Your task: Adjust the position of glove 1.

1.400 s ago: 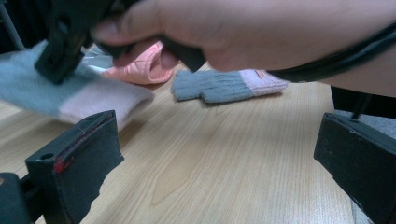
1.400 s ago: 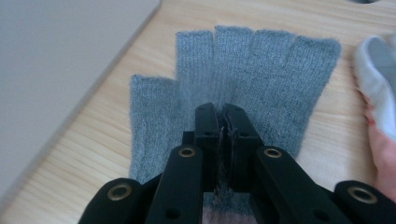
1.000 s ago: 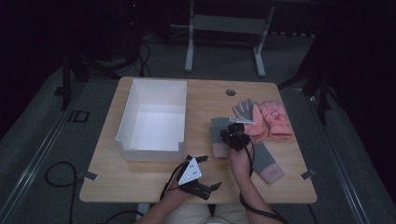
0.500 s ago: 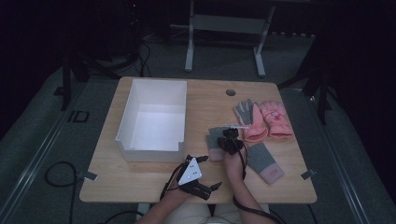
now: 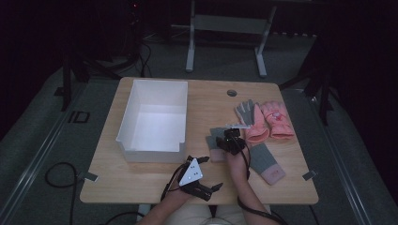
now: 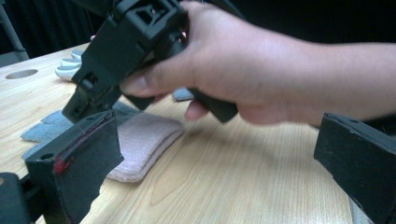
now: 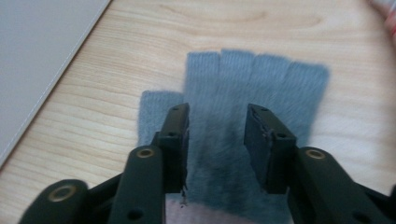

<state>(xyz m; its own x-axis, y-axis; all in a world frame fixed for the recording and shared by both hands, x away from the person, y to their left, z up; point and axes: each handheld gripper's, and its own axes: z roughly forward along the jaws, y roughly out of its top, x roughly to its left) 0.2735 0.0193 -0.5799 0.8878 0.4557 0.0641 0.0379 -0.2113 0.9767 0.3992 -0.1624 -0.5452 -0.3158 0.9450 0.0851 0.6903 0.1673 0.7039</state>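
Note:
A grey knit glove (image 7: 254, 86) lies flat on the wooden table (image 5: 155, 180), its fingers pointing away from me and its pink cuff (image 6: 142, 147) toward me. My right gripper (image 7: 217, 140) is low over the glove's palm, open, one jaw to each side of the middle. In the high view that gripper (image 5: 231, 139) sits just right of the white bin (image 5: 152, 150), over the glove (image 5: 215, 139). My left gripper (image 5: 213, 191) rests near the front edge with its jaws wide apart and nothing between them (image 6: 219, 168). It looks at the hand holding the right gripper.
A second grey glove (image 5: 264, 161) with a pink cuff lies right of my right hand. A grey-and-pink glove (image 5: 248, 117) and a pink glove (image 5: 278, 121) lie farther back right. A round hole (image 5: 232, 93) is in the table's far side.
My right gripper shifted slightly left and toward me over the grey glove. The left gripper has stayed where it was.

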